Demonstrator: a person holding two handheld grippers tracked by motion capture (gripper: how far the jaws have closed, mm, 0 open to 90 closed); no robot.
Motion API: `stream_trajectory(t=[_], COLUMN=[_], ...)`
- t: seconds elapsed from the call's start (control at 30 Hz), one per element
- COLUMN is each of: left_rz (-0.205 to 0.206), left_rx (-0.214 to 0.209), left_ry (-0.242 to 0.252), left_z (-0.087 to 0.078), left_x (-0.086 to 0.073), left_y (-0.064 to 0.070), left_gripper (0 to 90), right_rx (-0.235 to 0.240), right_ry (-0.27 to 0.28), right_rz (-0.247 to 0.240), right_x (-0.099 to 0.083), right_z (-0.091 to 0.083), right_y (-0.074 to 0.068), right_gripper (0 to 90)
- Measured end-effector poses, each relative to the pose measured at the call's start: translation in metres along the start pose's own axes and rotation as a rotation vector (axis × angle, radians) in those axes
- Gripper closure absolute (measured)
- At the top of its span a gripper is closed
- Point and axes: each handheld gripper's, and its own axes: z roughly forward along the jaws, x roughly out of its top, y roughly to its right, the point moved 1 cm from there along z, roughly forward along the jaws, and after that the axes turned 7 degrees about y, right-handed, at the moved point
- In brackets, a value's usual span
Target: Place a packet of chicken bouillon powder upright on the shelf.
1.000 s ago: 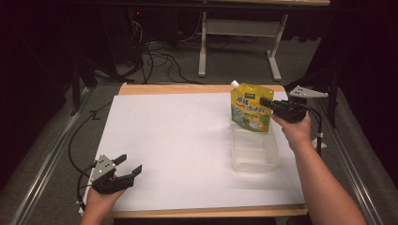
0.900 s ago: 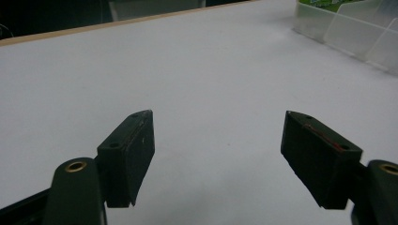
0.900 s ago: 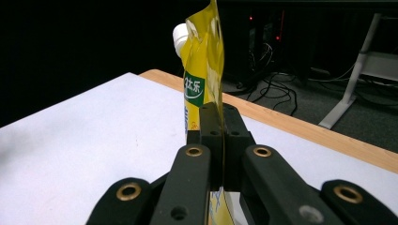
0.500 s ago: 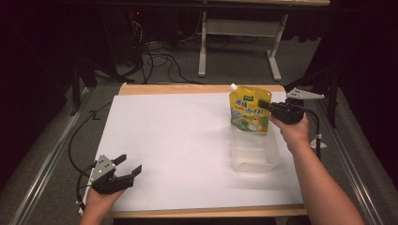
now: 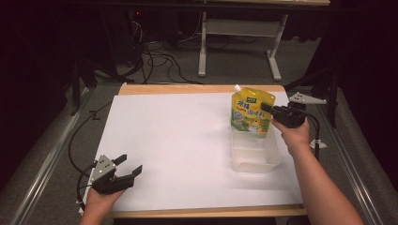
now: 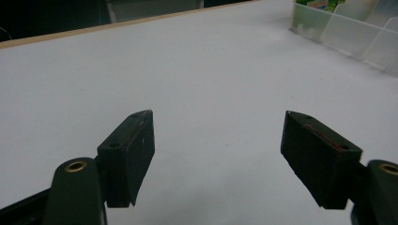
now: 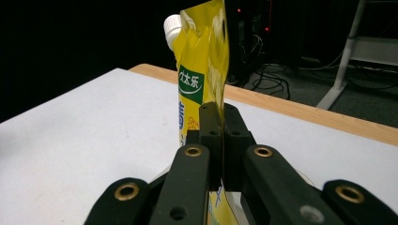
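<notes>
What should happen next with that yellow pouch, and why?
Probably lower it a little further into the clear bin and only then open up. The right gripper pinches the pouch upright, its bottom at the bin's far end, so letting go now might tip it.

You are working in a lab or test room, not a home. Your table (image 5: 187, 140) is a plain white-covered board with wooden edging. Loose cables (image 5: 155, 51) lie on grey carpet behind it, beside a metal desk frame (image 5: 239, 33) and dark surroundings.
</notes>
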Motion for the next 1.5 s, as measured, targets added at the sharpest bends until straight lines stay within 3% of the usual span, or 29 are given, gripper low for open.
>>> stream_trajectory(t=[0.2,0.67,0.77,1.0,1.27,1.5], left_rz=[0.001,-0.003,-0.003,0.002,0.004,-0.007], left_rx=[-0.002,-0.004,-0.005,-0.008,-0.013,-0.011], left_ry=[-0.001,0.001,0.002,-0.001,0.004,0.008], left_z=[0.000,0.000,0.000,0.000,0.003,0.008], left_x=[0.000,0.000,0.000,0.000,0.003,0.007], left_y=[0.000,0.000,0.000,0.000,0.003,0.004], left_gripper=[26.6,26.6,26.6,26.6,26.6,26.5], right_rx=[-0.012,-0.018,-0.032,-0.109,-0.147,-0.164], right_ry=[-0.012,-0.019,-0.014,-0.015,-0.021,-0.010], right_rz=[-0.008,-0.037,-0.050,-0.063,-0.059,-0.076], right_x=[0.002,0.014,0.016,0.016,0.019,0.022], right_z=[0.000,0.004,0.005,0.007,-0.001,-0.020], right_y=[0.000,-0.006,-0.008,-0.013,-0.020,-0.036], right_gripper=[85.0,64.2,53.3,14.5,10.8,10.2])
